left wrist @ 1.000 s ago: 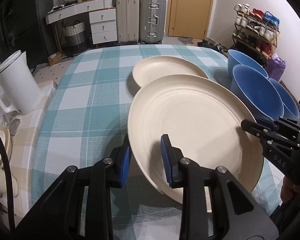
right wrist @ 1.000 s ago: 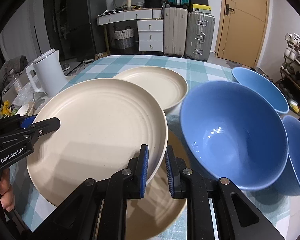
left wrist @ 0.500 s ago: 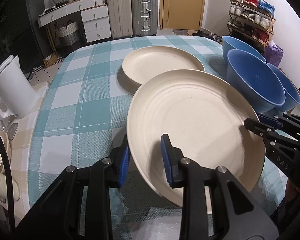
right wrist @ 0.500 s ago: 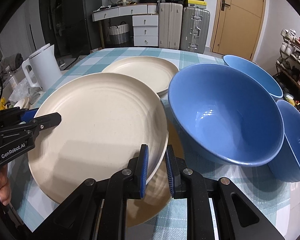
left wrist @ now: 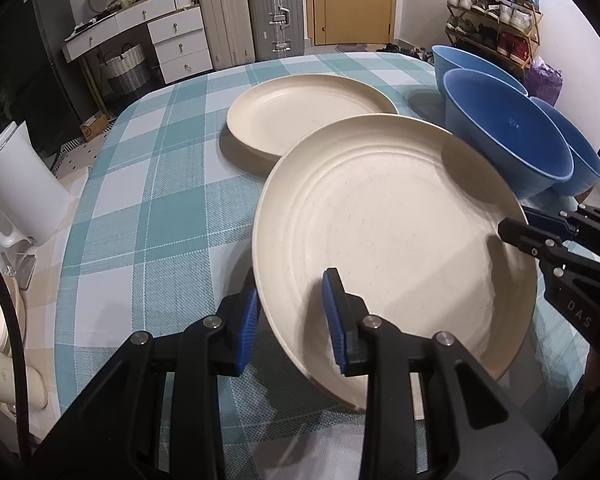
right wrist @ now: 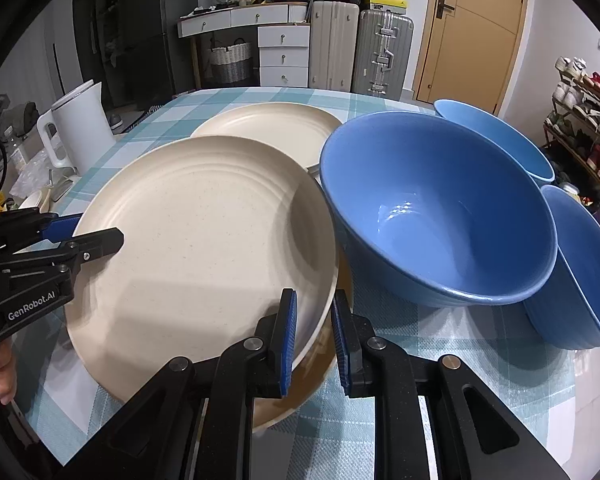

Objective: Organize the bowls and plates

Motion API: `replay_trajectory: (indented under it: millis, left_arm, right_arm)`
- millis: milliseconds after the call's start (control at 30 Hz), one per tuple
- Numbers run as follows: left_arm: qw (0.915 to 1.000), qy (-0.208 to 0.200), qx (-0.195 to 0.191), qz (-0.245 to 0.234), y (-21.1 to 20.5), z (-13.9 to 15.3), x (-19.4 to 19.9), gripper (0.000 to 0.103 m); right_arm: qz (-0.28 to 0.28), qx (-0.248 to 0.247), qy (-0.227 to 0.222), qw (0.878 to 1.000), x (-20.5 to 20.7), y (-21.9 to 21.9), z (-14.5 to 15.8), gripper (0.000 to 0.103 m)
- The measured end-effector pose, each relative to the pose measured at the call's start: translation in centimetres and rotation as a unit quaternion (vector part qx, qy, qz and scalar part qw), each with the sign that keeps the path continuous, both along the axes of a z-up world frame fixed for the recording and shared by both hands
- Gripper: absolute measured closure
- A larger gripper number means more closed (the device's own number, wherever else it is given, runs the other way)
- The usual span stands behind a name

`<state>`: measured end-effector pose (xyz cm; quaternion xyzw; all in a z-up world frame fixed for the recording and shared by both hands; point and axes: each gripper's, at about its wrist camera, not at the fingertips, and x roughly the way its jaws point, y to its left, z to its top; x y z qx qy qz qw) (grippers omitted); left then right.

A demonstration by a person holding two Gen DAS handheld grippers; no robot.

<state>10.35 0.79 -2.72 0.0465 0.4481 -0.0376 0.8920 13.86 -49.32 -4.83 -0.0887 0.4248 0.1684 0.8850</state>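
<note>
A large cream plate (left wrist: 392,232) (right wrist: 204,248) is held tilted above the checked tablecloth, over another cream plate (right wrist: 300,396) lying under it. My left gripper (left wrist: 290,316) is shut on the held plate's near-left rim. My right gripper (right wrist: 314,336) is shut on its opposite rim and also shows in the left wrist view (left wrist: 540,236). A second cream plate (left wrist: 308,120) (right wrist: 268,124) lies farther back. Three blue bowls (right wrist: 440,208) (right wrist: 496,136) (right wrist: 580,268) sit at the right of the table.
A white kettle (left wrist: 20,188) (right wrist: 80,124) stands off the table's left edge on a side counter with cups (left wrist: 4,376). Suitcases (right wrist: 360,52), drawers and a shoe rack (left wrist: 496,0) stand beyond the table.
Both grippers keep their hold on the large plate. The view has pulled back and up; the far plate and bowls now sit lower and farther in the frame.
</note>
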Motion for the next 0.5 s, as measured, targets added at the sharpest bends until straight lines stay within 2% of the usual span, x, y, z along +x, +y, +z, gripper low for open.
replay_trajectory:
  millis: [500]
  left_arm:
    - [0.9992, 0.016, 0.032, -0.018, -1.5, -1.2, 0.0, 0.075]
  right_arm:
    - [-0.010, -0.013, 0.000, 1.000, -0.1, 0.2, -0.6, 0.083]
